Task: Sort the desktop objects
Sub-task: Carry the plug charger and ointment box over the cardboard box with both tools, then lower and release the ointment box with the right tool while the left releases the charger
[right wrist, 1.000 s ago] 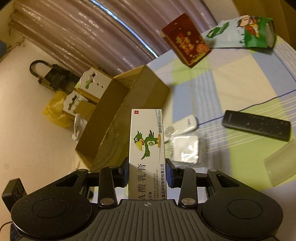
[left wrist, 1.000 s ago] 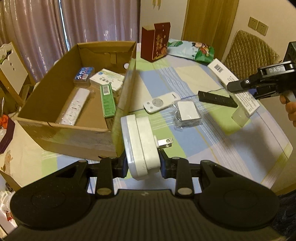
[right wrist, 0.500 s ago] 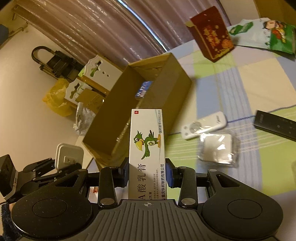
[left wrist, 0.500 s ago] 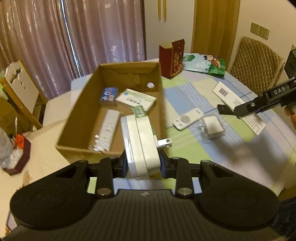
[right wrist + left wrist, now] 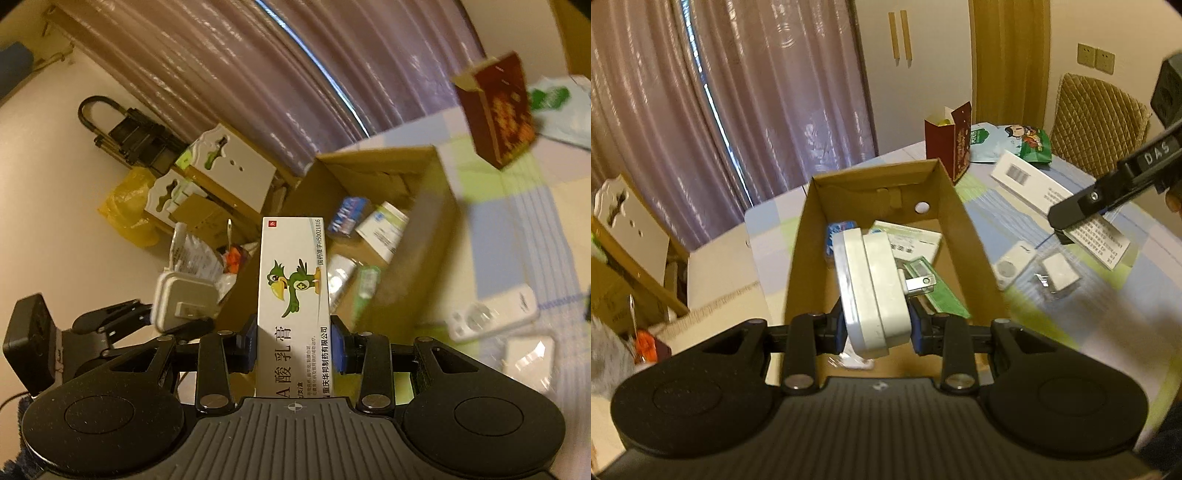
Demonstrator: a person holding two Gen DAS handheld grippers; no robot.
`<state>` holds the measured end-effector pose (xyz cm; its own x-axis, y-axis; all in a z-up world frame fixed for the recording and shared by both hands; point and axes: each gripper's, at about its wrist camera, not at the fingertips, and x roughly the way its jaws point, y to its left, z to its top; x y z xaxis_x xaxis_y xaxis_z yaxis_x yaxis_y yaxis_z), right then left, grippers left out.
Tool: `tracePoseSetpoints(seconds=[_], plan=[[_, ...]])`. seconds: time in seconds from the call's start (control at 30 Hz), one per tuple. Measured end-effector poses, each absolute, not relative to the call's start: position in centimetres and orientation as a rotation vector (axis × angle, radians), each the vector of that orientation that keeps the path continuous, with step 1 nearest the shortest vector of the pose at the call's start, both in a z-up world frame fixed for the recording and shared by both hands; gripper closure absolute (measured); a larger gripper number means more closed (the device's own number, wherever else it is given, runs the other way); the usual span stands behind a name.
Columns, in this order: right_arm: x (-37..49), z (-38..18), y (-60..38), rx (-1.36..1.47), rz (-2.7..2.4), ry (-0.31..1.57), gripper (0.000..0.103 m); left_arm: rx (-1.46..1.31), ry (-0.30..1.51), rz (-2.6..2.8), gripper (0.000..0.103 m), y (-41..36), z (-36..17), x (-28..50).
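Both hands have swung over from the tablecloth side toward the cardboard box, which a second ago lay off to the left and is now straight ahead of the left gripper. That gripper is clamped on a white plug adapter, held upright above the box's near end with its metal prongs sticking out to the right. Inside the box lie a blue packet, a white-and-green medicine box and a green strip. The right gripper is clamped on a white ointment box with a green parrot, held just short of the box's long wall. A white remote and a bagged white block lie on the checked tablecloth, just right of the box.
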<state>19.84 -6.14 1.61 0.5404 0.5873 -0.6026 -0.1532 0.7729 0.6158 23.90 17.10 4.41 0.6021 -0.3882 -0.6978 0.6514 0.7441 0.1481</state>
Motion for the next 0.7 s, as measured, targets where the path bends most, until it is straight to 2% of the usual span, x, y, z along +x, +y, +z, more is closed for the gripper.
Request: tracePoseSetpoints(seconds=[0.7], plan=[[25.4, -2.8, 3.7, 0.242, 0.382, 0.986, 0.066, 0.497, 0.759, -0.694, 0.076, 17.8, 1.2, 30.7]])
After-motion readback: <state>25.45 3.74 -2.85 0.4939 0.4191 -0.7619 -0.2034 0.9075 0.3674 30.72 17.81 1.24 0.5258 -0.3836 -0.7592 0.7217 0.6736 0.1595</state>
